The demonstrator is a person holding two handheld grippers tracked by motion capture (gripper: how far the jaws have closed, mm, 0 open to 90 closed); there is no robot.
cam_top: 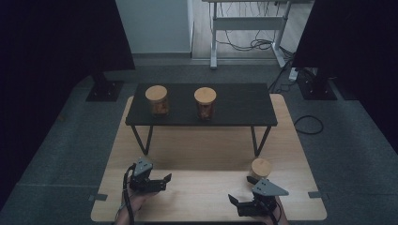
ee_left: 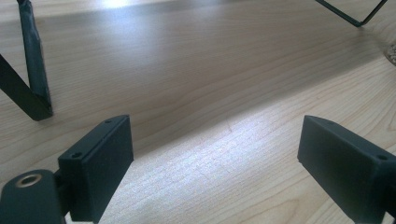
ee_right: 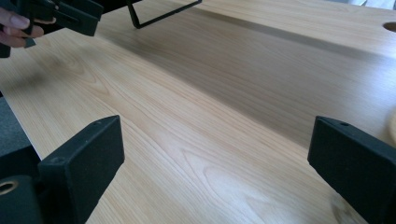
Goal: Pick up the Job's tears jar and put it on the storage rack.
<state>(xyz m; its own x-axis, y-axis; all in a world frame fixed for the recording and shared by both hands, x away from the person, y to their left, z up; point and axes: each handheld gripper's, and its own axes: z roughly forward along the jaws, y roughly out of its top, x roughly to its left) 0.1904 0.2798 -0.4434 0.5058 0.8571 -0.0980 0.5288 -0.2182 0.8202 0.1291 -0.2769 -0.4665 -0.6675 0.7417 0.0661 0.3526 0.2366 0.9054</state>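
A lab or recording studio is suggested. A light wooden table [cam_top: 206,154] is set on grey carpet, flanked at 10 and 2 o'clock by black panels on floor stands [cam_top: 105,89]. At 12 o'clock, loose cables [cam_top: 253,44] are seen beneath a white desk frame [cam_top: 248,23].

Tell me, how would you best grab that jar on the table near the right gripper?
Probably by its round body, below the wooden lid, coming in level from the near side. The jar stands upright on the table, just beyond the right gripper, whose jaws stand wide apart. The shelf stands farther back.
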